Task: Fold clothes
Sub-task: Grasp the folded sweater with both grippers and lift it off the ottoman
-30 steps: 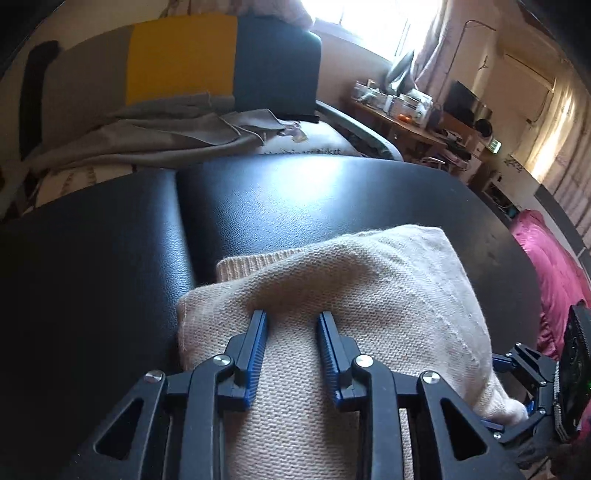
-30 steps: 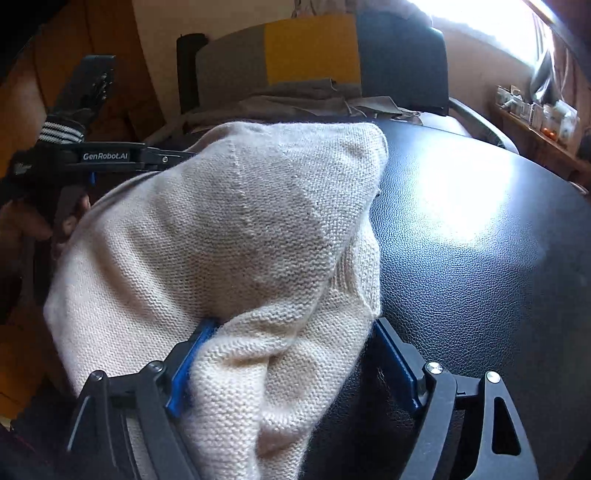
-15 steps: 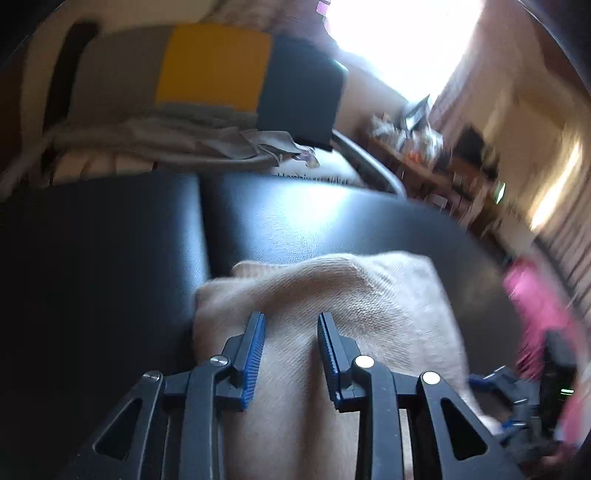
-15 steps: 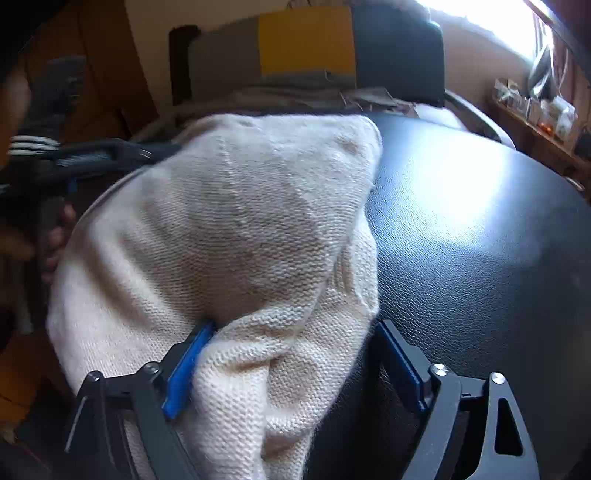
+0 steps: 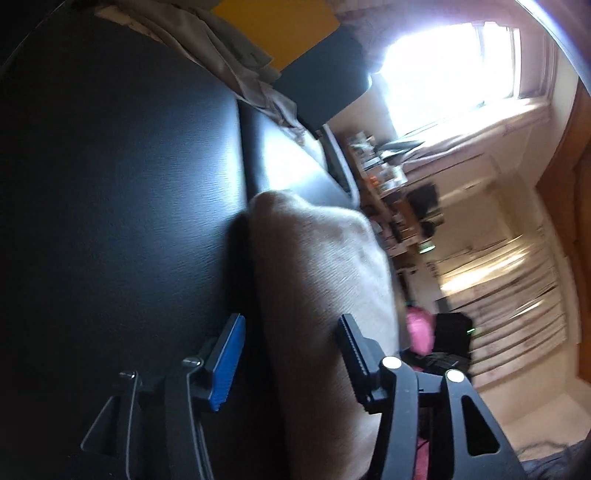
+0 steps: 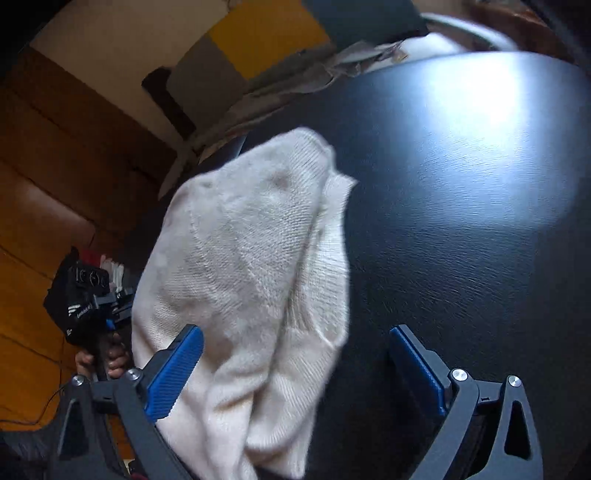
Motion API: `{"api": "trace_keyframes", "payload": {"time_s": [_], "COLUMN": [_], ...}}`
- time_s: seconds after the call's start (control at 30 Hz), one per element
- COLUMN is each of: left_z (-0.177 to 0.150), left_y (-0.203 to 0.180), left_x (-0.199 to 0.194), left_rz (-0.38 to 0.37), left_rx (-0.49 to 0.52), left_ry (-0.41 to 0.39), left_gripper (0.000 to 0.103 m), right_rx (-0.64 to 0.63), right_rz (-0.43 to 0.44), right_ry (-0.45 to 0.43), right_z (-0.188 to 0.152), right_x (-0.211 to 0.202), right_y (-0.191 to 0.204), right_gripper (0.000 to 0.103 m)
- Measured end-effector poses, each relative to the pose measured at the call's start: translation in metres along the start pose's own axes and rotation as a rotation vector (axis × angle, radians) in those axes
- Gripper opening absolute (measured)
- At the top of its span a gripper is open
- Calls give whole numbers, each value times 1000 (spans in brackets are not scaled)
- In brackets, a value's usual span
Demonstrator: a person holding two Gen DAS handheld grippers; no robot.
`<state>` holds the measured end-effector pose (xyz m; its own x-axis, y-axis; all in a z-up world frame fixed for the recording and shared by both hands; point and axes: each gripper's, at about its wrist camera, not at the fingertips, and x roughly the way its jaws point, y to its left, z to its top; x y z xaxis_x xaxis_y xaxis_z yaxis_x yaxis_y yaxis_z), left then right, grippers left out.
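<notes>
A folded cream knit sweater [image 6: 251, 266] lies on the black leather-look table [image 6: 461, 221]. My right gripper [image 6: 295, 369] is over its near end with jaws opening wide. The left blue pad [image 6: 177, 365] is at the knit and the right pad [image 6: 417, 365] stands clear over bare table. In the left wrist view the sweater [image 5: 317, 280] runs between the opening jaws of my left gripper [image 5: 291, 354]; a dark gap separates the left pad [image 5: 227, 362] from the cloth. The left gripper's body [image 6: 92, 295] shows beside the sweater, held by a hand [image 6: 110, 362].
A chair with a grey, yellow and dark back [image 6: 266, 33] stands behind the table, a grey cloth [image 6: 295, 81] draped over it. A cluttered desk [image 5: 391, 184] sits under a bright window [image 5: 454, 74]. Something pink [image 5: 419, 332] lies low beside the table.
Both grippers' jaws have spread wider and the right one has let go of the sweater's bunched end. The left gripper has rolled hard to one side and shifted along the sweater.
</notes>
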<state>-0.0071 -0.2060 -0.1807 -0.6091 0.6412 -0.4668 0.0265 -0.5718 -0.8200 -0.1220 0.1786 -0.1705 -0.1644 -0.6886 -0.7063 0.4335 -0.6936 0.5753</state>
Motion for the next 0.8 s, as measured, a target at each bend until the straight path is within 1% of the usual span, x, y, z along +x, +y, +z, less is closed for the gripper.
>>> {"api": "trace_keyframes", "payload": {"time_s": [0.03,0.07,0.1,0.2,0.23,0.27,0.3,0.33,0.37,0.4,0.43,0.47,0.53,0.6,0.67,0.7,0.8], "left_z": [2,4,4,2,3,5,7,8,6,3,0,-4,-15,-26,-36,-40,-53], "left_y": [-1,-4,-11,-28,-31,-32,-31,-29,-28,-28,-29,-32,-45,-54,-61,-63,-65], "left_x": [6,12,20,39,45,47,48,48,46,44,41,36,19,-9,-44,-64,-129], "left_rz": [-9,-11,-1,38,58,64,59,44,31,33,35,46,87,93,116,143,204], "left_rx": [6,26,69,169,188,185,171,147,122,112,102,104,147,168,194,211,222], "left_ry": [9,18,26,50,57,59,60,55,44,27,11,-8,-54,-99,-148,-180,-295], "left_gripper": [57,57,58,68,68,68,63,56,46,41,40,38,37,37,37,37,37], "right_rx": [-17,-34,-43,-33,-40,-48,-57,-62,-68,-44,-16,-25,-52,-91,-143,-159,-230], "right_rz": [30,42,47,140,140,135,130,101,68,85,109,112,111,125,160,178,268], "right_ry": [16,27,33,42,34,24,13,2,-9,-10,-9,-3,10,25,42,51,89], "right_z": [3,5,5,13,14,14,14,13,11,10,9,7,3,0,-2,-2,-1], "right_x": [9,14,15,26,28,31,33,33,32,31,31,32,34,39,47,52,78], "right_y": [3,6,8,10,11,12,13,14,14,10,6,12,26,46,71,81,132], "right_gripper": [103,103,103,103,103,103,96,90,71,49,45,45,43,43,42,42,42]}}
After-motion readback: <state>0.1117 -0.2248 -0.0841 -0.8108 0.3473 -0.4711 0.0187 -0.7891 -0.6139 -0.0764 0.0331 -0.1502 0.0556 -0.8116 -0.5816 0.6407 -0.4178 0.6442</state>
